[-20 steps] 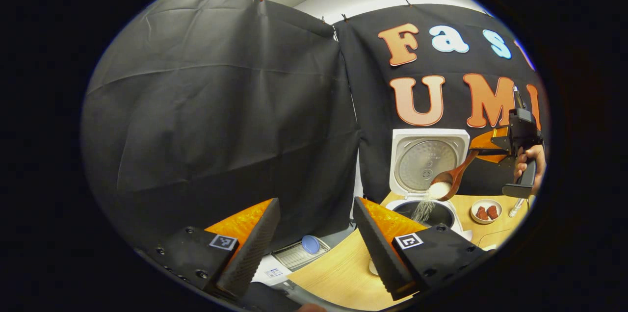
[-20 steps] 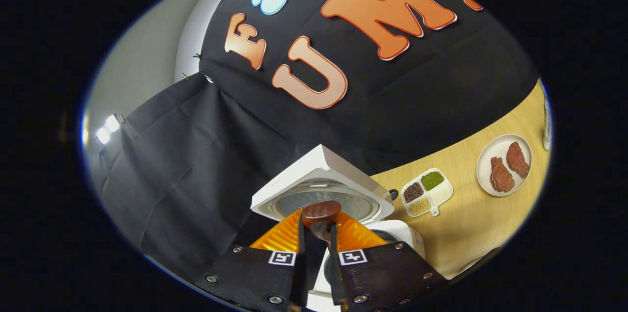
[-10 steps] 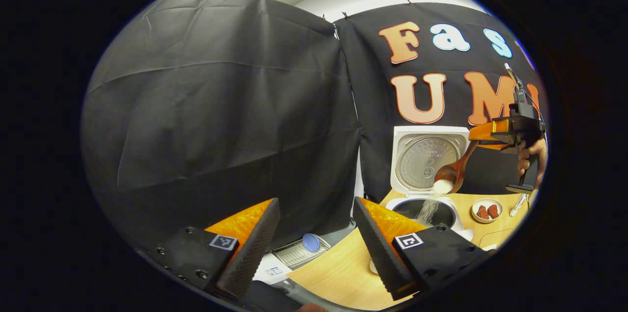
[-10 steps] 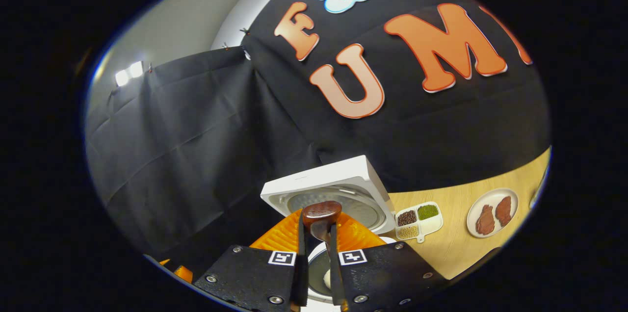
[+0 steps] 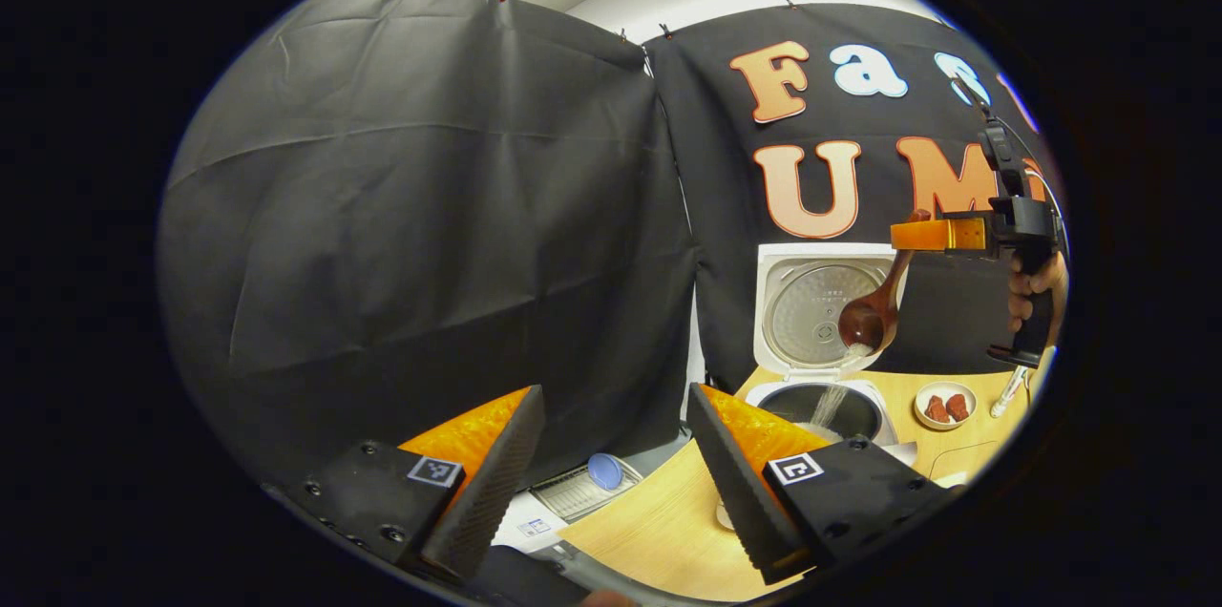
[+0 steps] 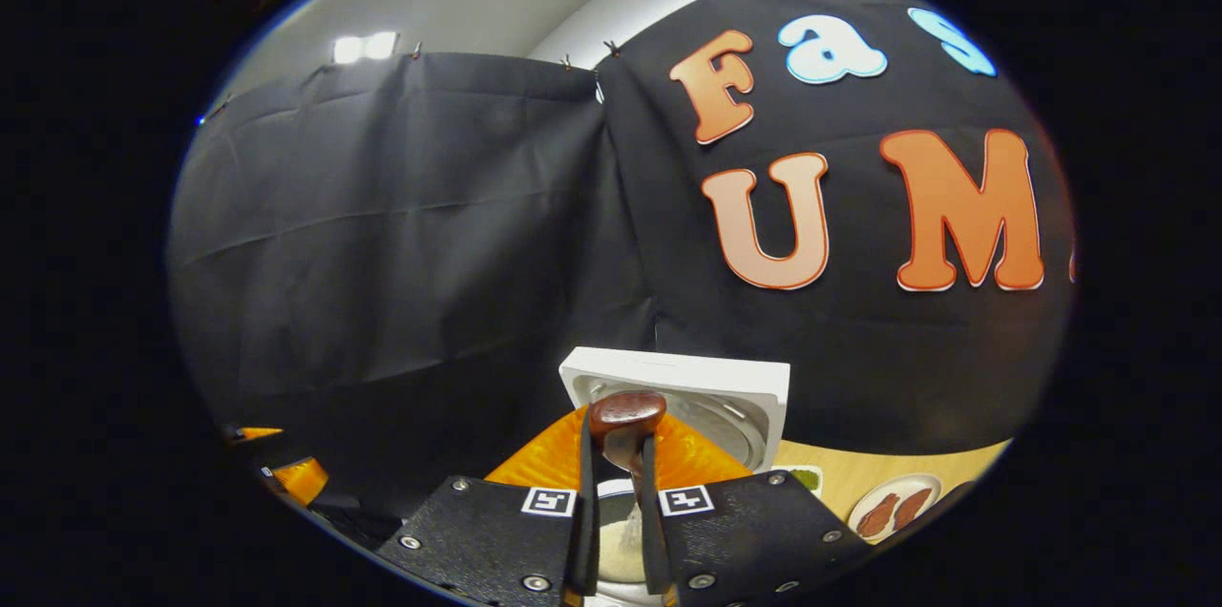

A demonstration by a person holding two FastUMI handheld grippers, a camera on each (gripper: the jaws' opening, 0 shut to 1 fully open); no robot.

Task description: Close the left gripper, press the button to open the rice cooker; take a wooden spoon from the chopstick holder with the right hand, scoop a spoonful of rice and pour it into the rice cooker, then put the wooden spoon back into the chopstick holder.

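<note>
Above the rice cooker (image 5: pixel 821 402), whose square white lid (image 5: pixel 819 306) stands upright with a dimpled round metal liner, the right gripper (image 5: pixel 921 235) pinches the handle of the wooden spoon (image 5: pixel 871 316). The smooth, dark, rounded bowl of the spoon tips downward, and a thin stream of white rice (image 5: pixel 829 402) falls from it into the cooker's dark inner pot. Just beside the cooker, away from the left gripper, a small white plate (image 5: pixel 945 405) holds two reddish pieces. Nearer than the cooker, the left gripper (image 5: pixel 611 464) hangs with its ribbed, wedge-shaped fingers spread wide and empty. The cooker stands on a pale wood-grain table (image 5: pixel 659 531) backed by creased black cloth (image 5: pixel 430 206).
</note>
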